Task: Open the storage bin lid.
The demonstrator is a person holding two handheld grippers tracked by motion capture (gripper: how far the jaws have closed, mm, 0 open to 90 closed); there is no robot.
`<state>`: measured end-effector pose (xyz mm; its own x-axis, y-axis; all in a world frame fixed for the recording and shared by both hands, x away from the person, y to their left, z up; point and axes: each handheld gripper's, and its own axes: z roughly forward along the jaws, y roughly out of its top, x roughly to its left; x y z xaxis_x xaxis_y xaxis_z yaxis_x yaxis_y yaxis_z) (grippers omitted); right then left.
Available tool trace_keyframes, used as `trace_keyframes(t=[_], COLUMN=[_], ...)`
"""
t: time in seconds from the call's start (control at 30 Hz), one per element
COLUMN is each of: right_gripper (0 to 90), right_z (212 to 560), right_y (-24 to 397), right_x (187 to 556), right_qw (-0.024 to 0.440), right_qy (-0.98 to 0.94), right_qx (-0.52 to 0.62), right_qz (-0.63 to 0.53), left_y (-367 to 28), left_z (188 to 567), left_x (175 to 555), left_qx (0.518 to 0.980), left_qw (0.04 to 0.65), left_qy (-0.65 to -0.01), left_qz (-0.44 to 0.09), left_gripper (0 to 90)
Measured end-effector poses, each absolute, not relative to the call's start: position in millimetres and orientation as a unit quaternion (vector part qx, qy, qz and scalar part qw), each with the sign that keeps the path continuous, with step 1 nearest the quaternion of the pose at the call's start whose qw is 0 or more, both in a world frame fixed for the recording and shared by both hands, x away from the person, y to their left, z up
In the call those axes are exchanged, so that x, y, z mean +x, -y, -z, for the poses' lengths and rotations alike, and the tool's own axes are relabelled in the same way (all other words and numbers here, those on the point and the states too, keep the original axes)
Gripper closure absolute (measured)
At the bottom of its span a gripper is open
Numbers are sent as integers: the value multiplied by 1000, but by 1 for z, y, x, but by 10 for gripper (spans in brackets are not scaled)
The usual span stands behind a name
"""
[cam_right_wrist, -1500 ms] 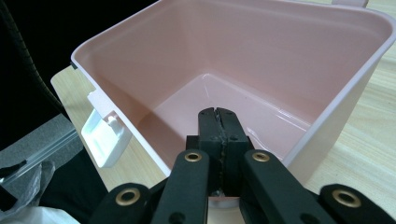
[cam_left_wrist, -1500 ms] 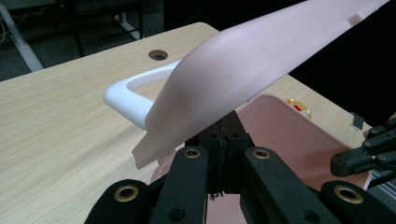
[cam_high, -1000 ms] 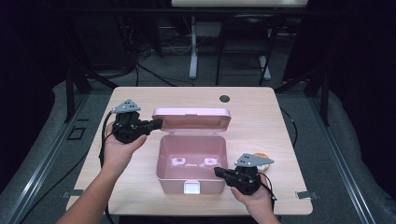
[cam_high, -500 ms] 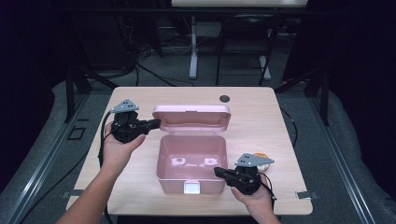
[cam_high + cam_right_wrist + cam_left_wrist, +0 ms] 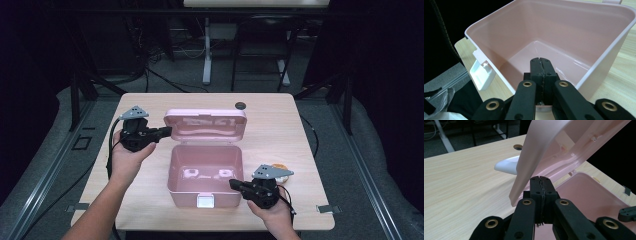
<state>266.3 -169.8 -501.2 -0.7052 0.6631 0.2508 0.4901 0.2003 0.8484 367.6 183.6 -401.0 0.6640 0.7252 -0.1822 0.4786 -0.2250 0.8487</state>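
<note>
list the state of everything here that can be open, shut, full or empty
pink box: open, empty inside, upright on the table
lid: raised, tilted back behind the box
white latch: undone, on the box's front wall
left gripper: fingers shut, holding nothing, at the lid's left edge
right gripper: fingers shut, holding nothing, at the box's right front corner

Left hand-held gripper (image 5: 162, 132): jaws closed, pointed right, held high. Right hand-held gripper (image 5: 236, 184): jaws closed, pointed left, held low.
</note>
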Motion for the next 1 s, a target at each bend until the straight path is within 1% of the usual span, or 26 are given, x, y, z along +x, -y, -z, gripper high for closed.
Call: trace_keyframes(t=[1.0], right_gripper=[900], right_z=[502], right_y=[170], right_x=[266], right_qw=[84], right_qy=[-770], right_qx=[374], right_qz=[-510], left_y=[-176], left_z=[420], left_x=[392], left_qx=[773], left_qw=[458], left_qy=[-418], left_qz=[-135], left_gripper=[897])
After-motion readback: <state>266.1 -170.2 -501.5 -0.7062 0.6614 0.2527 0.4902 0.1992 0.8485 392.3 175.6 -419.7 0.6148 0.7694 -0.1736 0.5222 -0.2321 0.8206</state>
